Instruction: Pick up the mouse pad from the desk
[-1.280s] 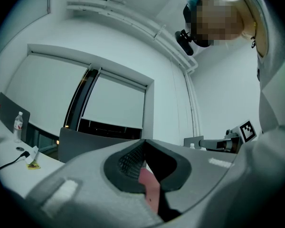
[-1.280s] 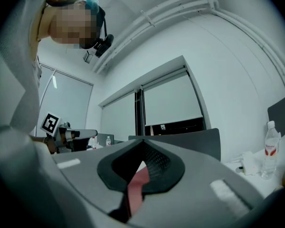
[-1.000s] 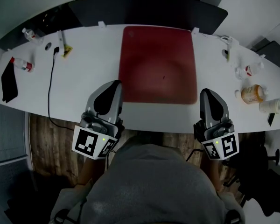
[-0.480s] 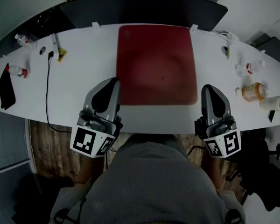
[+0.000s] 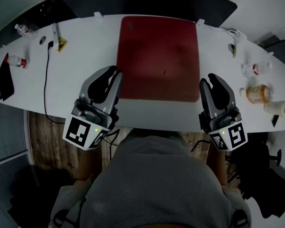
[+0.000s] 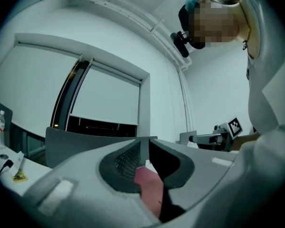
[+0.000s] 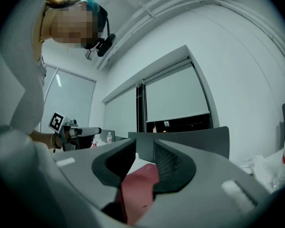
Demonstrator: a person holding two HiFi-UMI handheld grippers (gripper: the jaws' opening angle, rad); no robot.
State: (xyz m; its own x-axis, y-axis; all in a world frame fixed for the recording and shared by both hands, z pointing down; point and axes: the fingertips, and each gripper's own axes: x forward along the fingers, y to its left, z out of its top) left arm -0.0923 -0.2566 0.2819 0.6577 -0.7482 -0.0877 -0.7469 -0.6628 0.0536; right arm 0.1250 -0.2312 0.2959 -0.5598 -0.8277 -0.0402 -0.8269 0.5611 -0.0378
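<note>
Both grippers have edged forward since a second ago, their jaws just opening to a slight spread with nothing pinched. Left gripper [image 5: 113, 71] sits just beside the red mouse pad's [image 5: 157, 56] left edge, right gripper [image 5: 208, 78] beside its near-right corner; the pad lies flat on the desk [image 5: 76, 70] between them.

Grey left tongs [image 5: 113, 71] and right tongs [image 5: 212, 78], black-padded, carry black-and-white marker cubes [image 5: 84, 133]; the top [image 5: 156, 184] is grey.

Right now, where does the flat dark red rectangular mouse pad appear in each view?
Head view: flat dark red rectangular mouse pad, top centre on the white desk.
Left gripper view: mouse pad low centre, seen between the fingers.
Right gripper view: mouse pad low centre, again between the fingers.
Shared landmark: dark grey panel behind the desk.
</note>
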